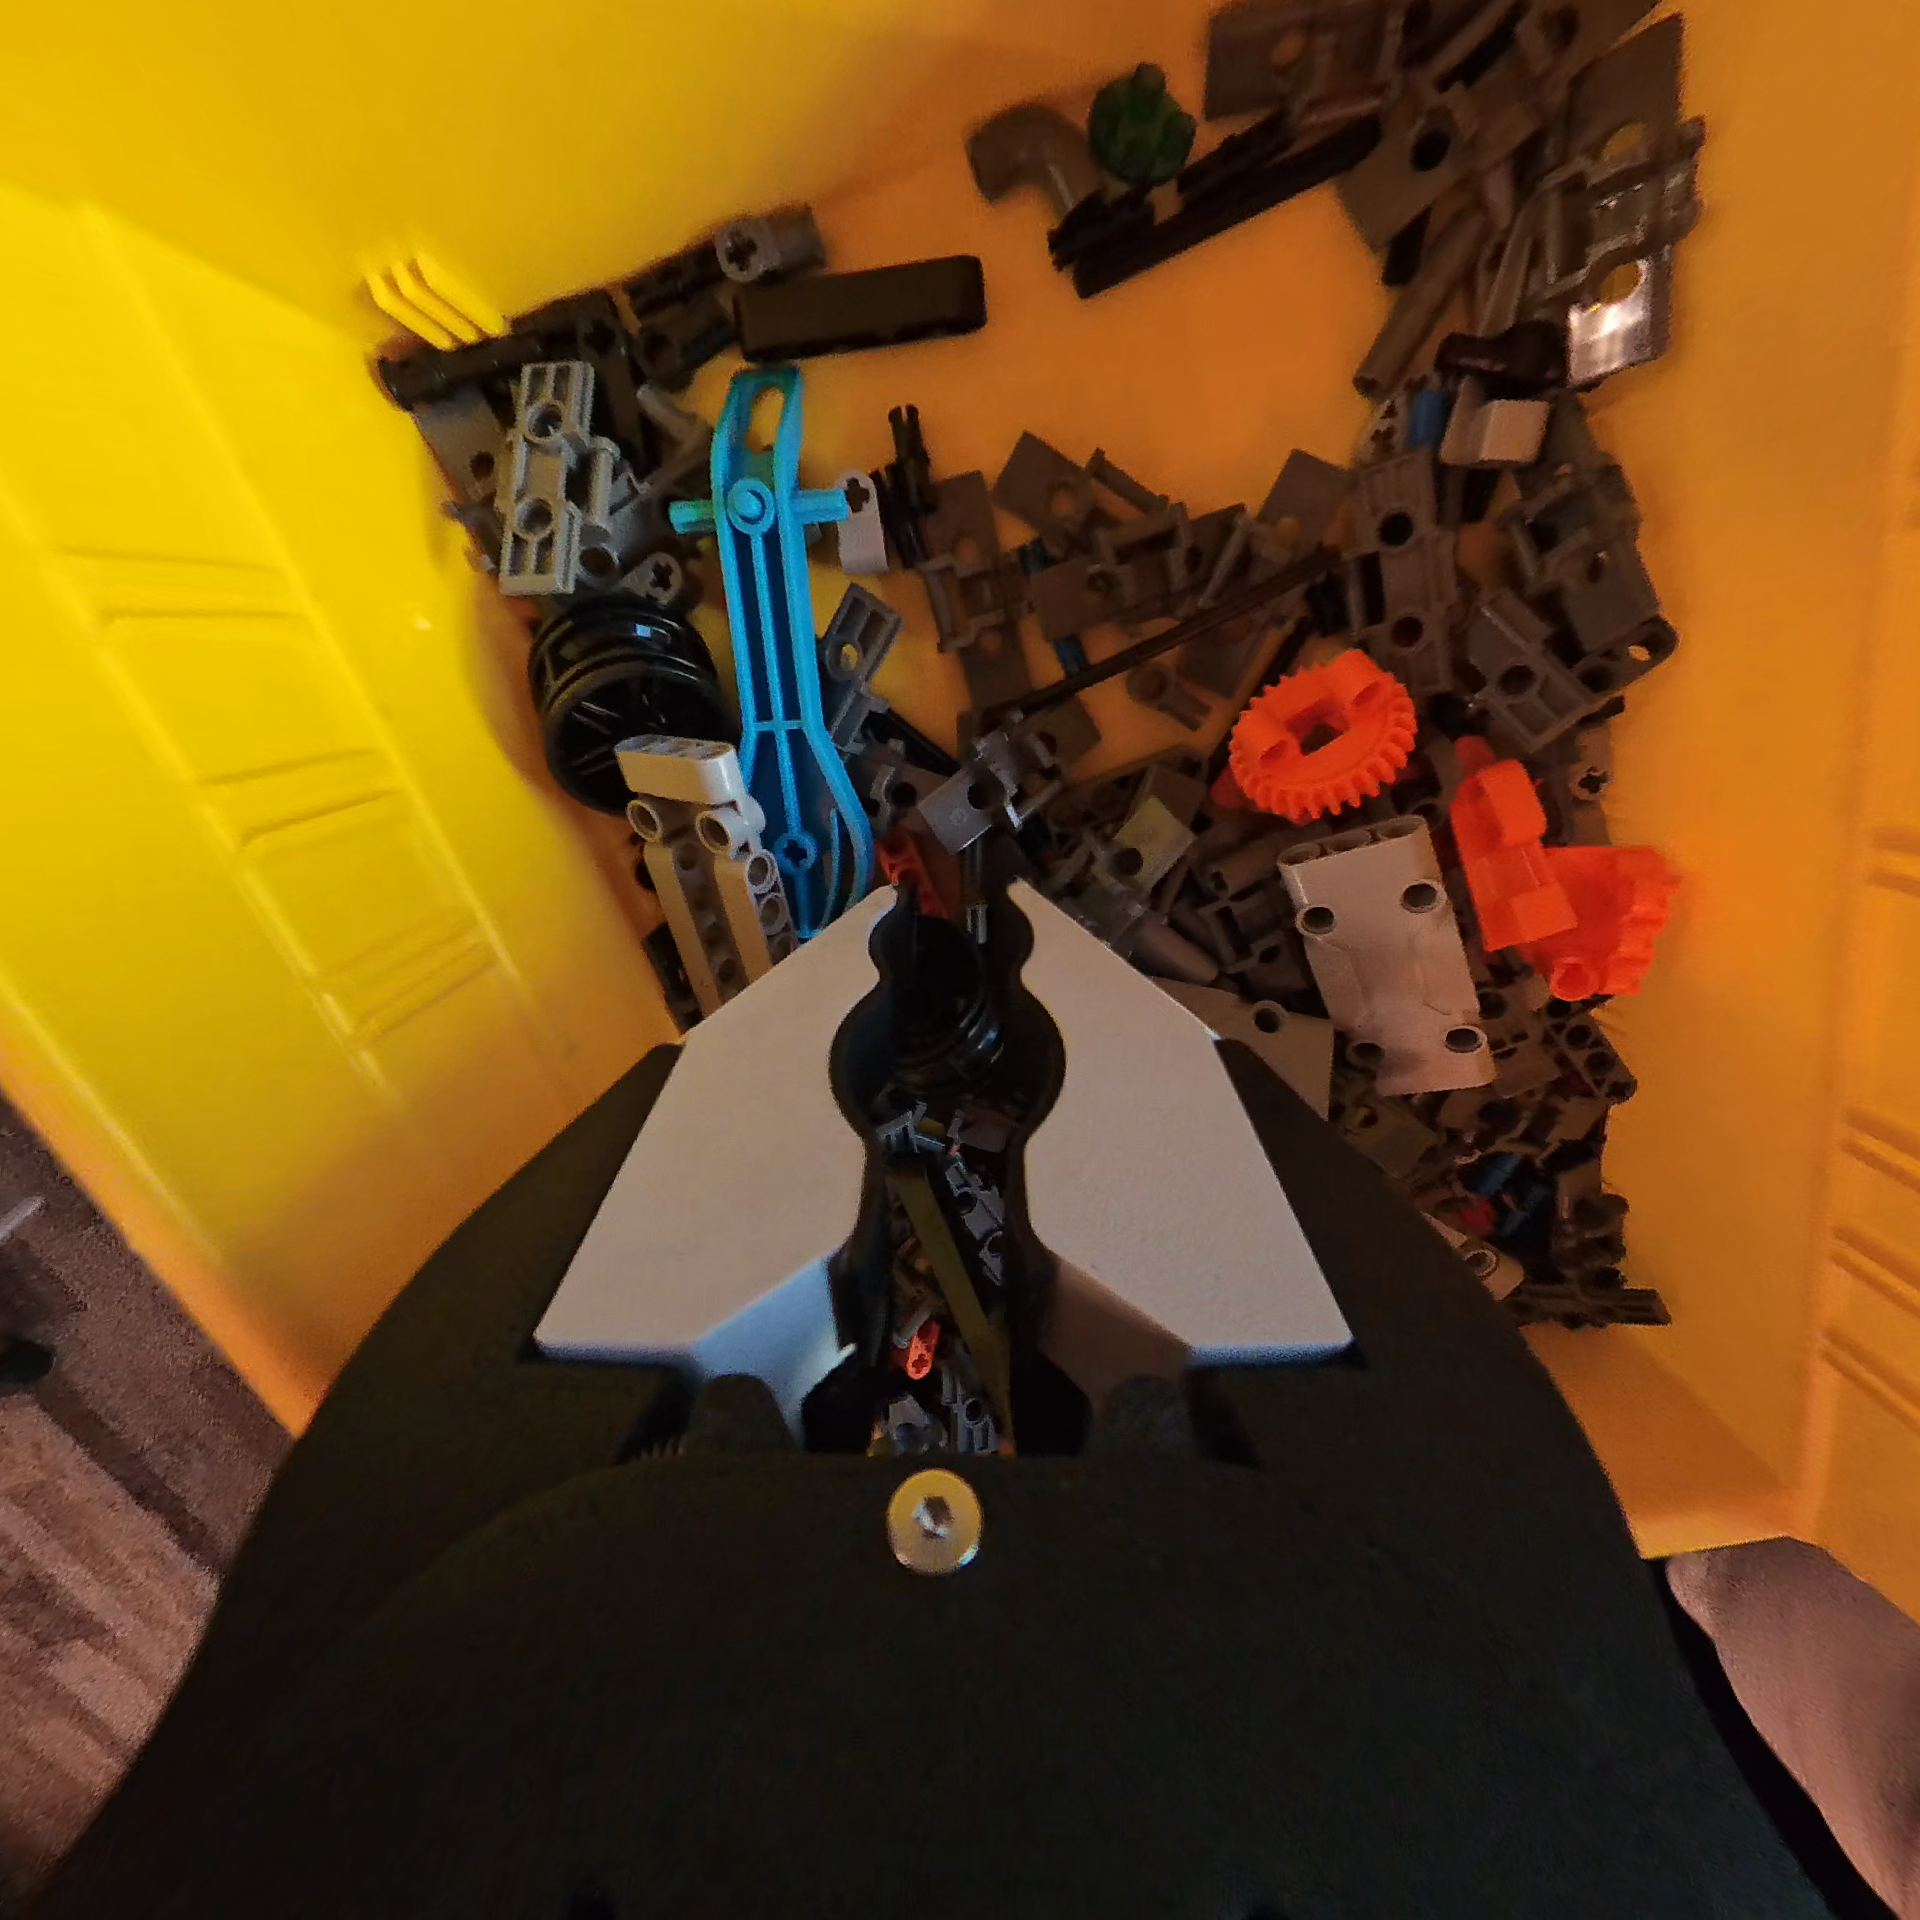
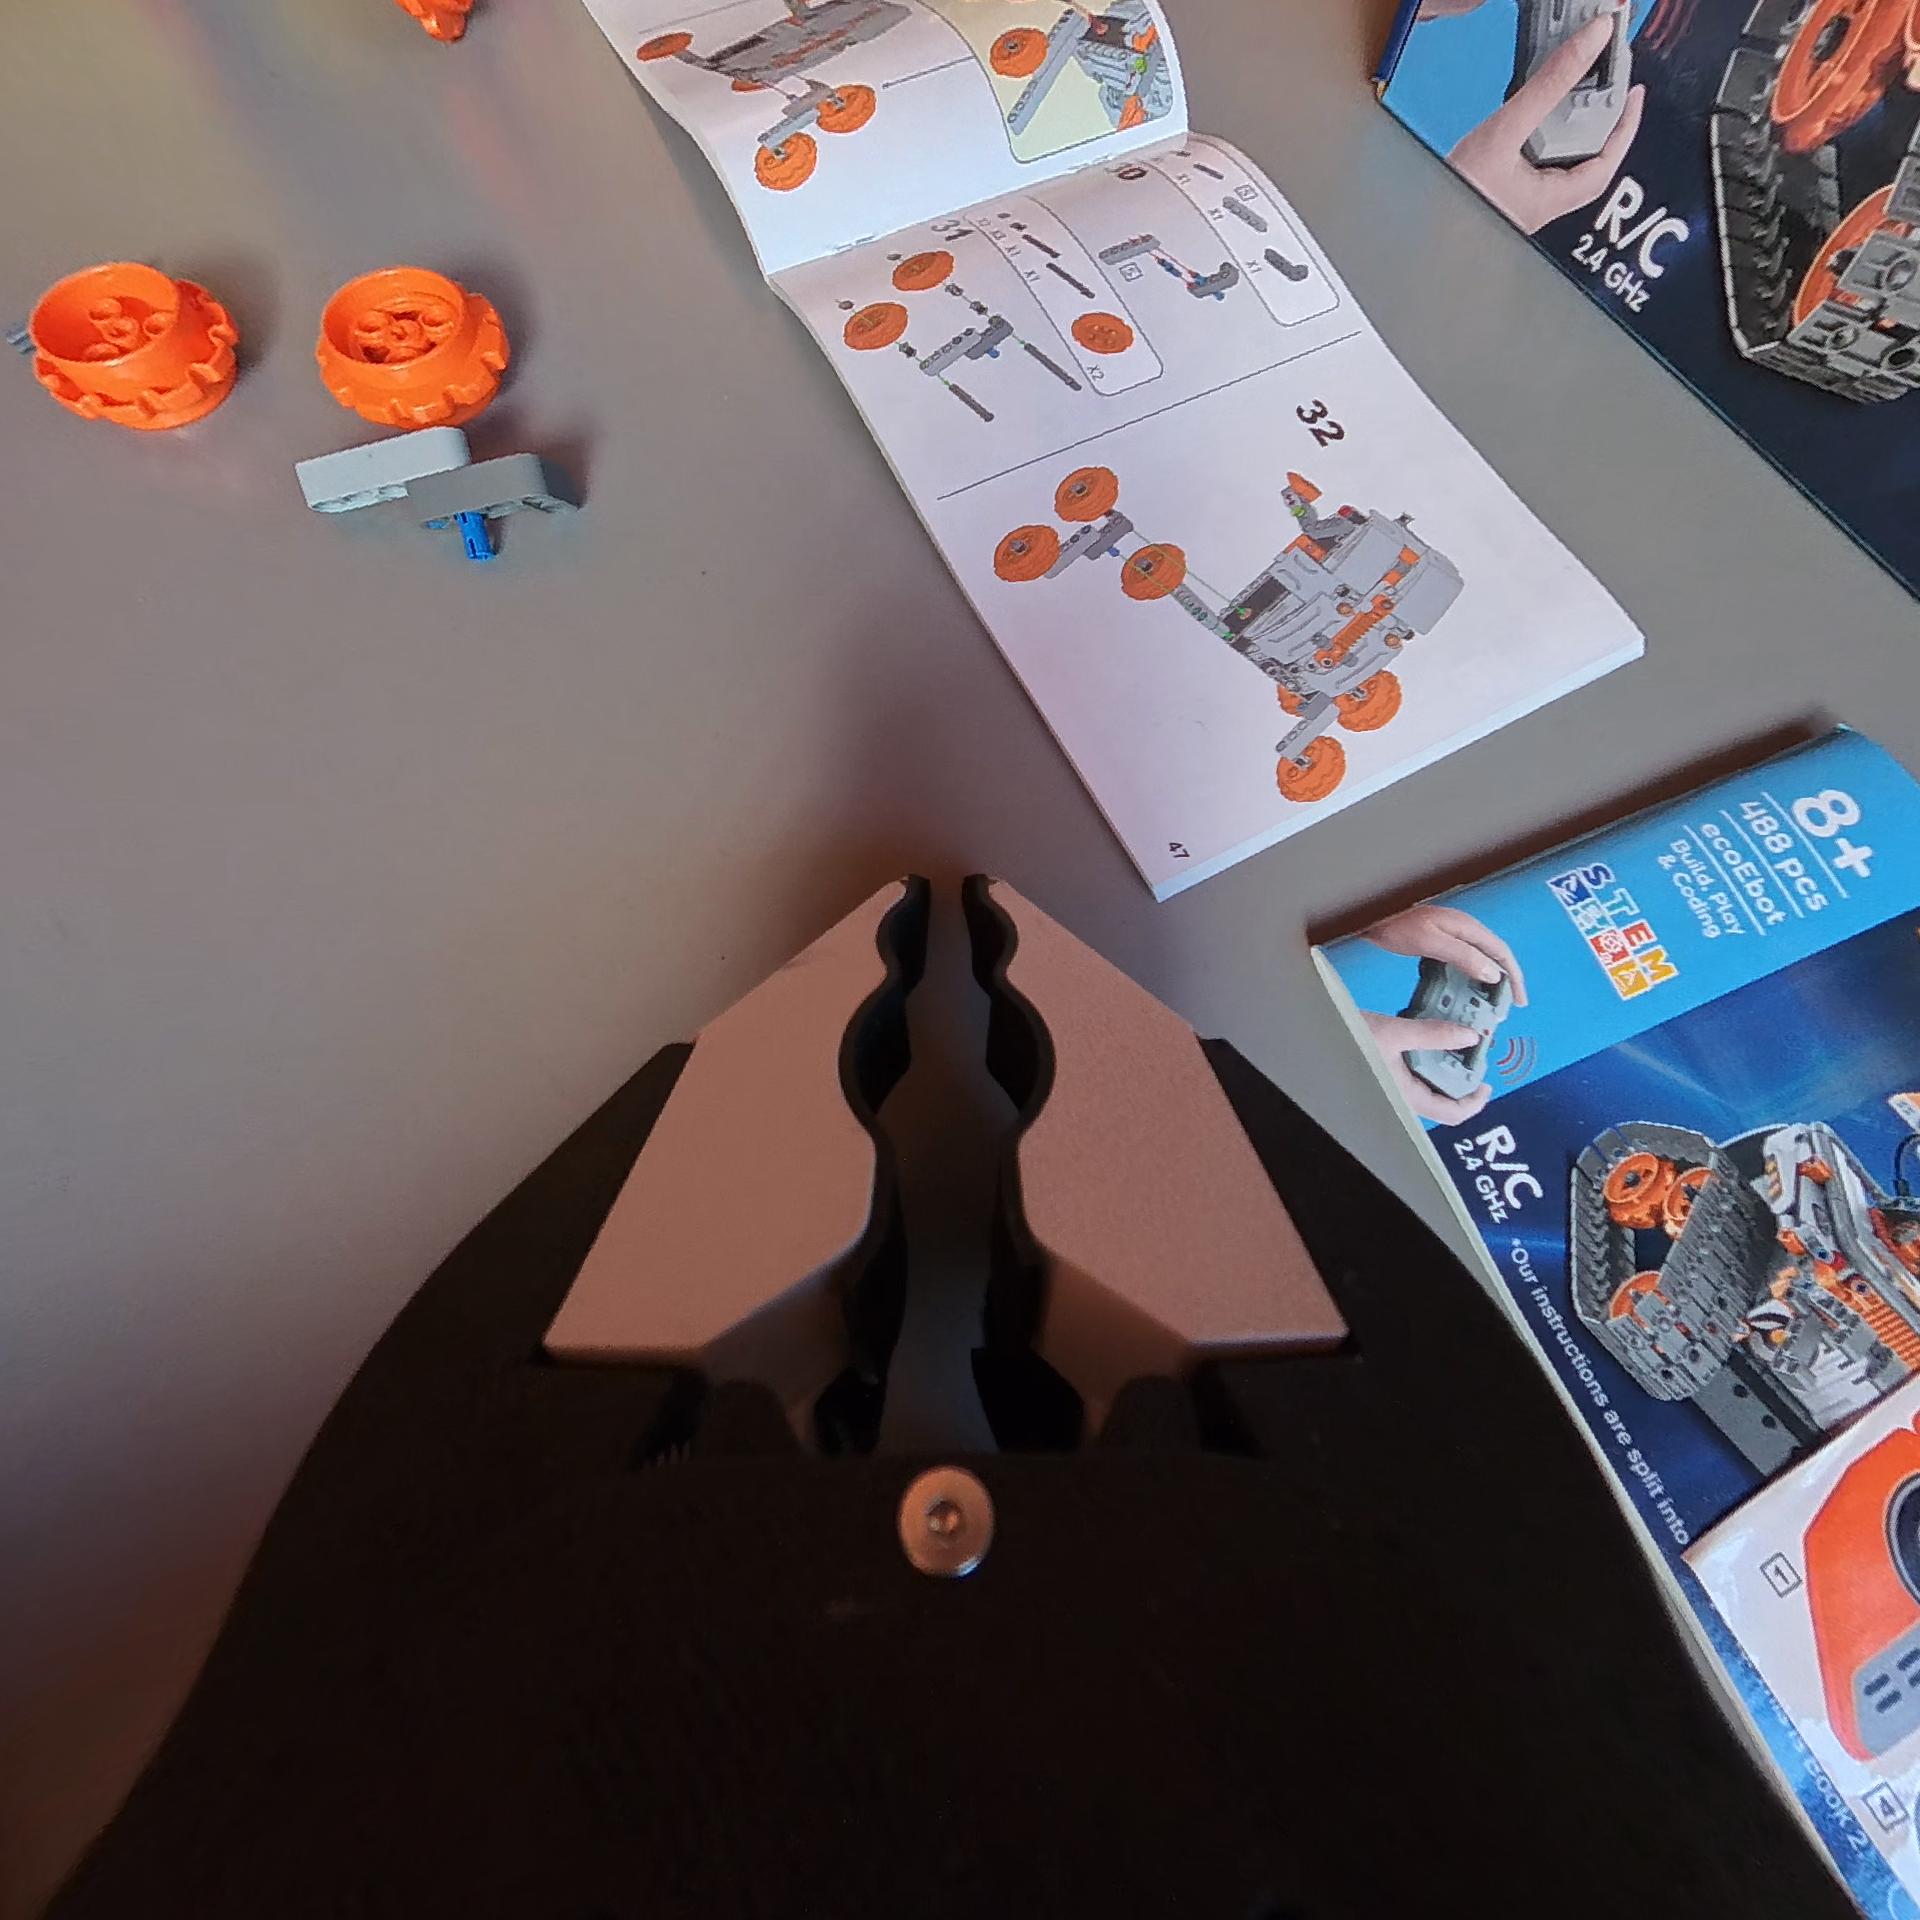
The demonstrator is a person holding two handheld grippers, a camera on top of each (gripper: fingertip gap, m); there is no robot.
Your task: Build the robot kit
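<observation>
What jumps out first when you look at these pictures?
The bright yellow bin in the left wrist view, heaped with grey parts, a long blue piece and an orange gear ahead of the left gripper. In the right wrist view, two orange wheels lie upper left, near an open instruction booklet.

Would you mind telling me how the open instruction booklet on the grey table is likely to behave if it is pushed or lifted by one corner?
The open instruction booklet is thin paper and already arches at its spine, so it would probably flop if lifted by a corner. Pushed, it likely slides easily on the smooth grey table, and its pages may buckle or turn.
</observation>
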